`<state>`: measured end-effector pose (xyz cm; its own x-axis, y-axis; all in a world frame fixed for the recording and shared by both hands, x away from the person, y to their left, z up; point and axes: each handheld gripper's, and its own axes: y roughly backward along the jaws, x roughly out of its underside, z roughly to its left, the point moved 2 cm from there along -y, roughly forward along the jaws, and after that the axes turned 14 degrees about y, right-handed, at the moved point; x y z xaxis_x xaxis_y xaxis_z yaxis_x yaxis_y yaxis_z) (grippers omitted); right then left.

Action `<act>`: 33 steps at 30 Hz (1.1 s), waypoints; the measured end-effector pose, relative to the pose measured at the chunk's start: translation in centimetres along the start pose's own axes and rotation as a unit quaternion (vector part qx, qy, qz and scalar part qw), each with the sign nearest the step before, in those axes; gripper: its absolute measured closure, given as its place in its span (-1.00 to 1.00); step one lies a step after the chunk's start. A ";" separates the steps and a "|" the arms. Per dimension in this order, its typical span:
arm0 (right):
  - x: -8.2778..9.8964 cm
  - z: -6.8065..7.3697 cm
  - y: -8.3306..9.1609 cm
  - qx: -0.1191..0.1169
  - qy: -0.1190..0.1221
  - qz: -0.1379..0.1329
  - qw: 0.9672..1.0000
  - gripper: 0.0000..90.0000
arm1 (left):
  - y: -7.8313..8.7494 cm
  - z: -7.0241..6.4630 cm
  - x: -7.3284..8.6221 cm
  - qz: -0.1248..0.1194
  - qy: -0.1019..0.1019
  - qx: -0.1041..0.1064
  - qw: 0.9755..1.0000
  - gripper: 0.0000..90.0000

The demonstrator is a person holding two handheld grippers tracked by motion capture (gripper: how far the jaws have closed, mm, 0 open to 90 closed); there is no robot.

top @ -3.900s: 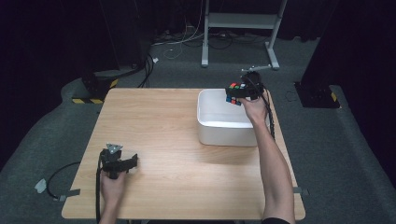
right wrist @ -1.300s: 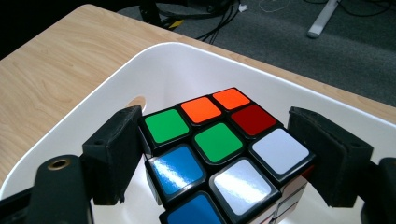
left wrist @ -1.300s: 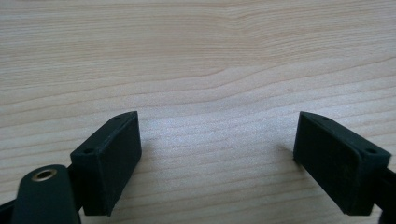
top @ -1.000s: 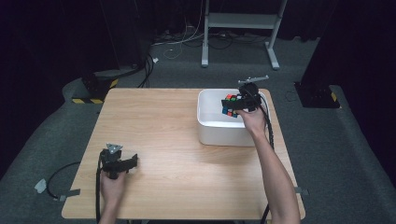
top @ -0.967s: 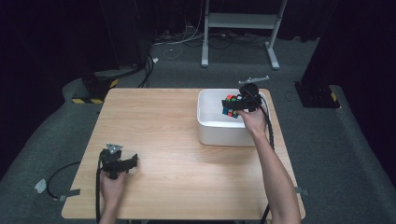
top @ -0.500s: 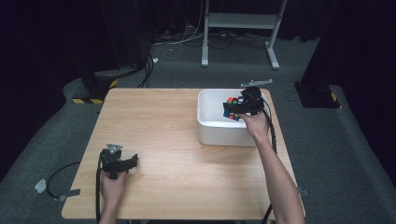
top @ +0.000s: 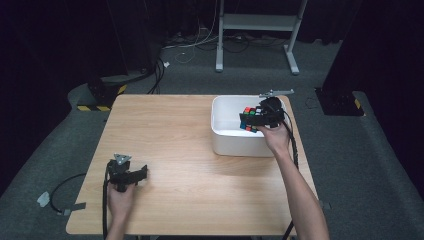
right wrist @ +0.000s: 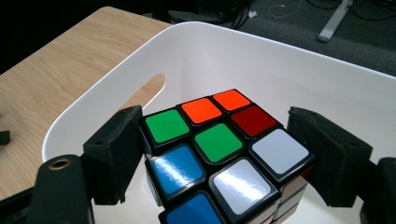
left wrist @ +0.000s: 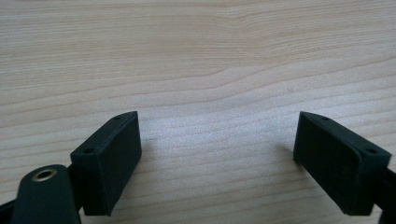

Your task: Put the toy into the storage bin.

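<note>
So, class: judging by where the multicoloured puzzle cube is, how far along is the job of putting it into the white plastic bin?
Done: the multicoloured puzzle cube is picked up and carried inside the walls of the white plastic bin.
In hand: the right gripper clamps the cube on two sides; whether it touches the bin floor cannot be told.
Left: opening the jaws and withdrawing. The left gripper rests open on the wooden table.

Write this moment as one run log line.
right hand-held gripper: shut on puzzle cube | cube: inside white bin | left hand-held gripper: open, over table
</note>
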<state>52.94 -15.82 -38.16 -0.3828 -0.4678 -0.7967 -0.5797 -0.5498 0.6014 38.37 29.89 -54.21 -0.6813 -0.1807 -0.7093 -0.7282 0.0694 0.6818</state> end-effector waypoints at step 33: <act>2.3 0.6 1.2 0.002 0.003 -0.006 1.000 -0.54 | 0.0 0.0 0.0 0.000 0.000 0.000 1.000 -0.66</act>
<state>50.96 -17.16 -39.30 -0.3717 -0.4661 -0.8028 -0.5866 -0.5523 0.5923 38.37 29.89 -54.21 -0.6811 -0.1807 -0.7096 -0.7284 0.0686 0.6817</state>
